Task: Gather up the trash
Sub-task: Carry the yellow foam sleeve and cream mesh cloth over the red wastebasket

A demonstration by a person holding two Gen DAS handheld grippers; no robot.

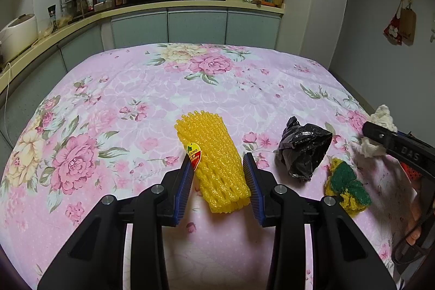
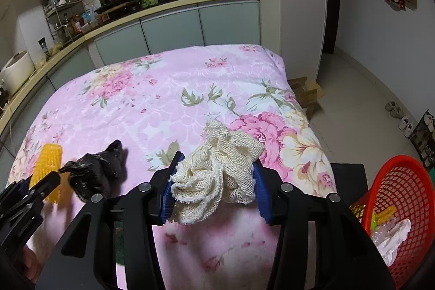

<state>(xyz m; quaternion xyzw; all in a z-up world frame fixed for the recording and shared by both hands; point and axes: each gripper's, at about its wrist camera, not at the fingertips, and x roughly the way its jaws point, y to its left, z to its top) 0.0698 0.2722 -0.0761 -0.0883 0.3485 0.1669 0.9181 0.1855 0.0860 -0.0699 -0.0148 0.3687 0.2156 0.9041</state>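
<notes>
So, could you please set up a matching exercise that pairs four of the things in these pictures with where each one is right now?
Things:
1. cream mesh cloth
2. yellow foam fruit net
3. black plastic bag
4. white crumpled plastic

Places:
A. inside the red basket
B. between the pads of the right gripper
C. on the bedcover, to the right of the left gripper, nothing touching it
D. between the pads of the left gripper

Pairs: 1-B, 2-D, 3-C, 4-A
</notes>
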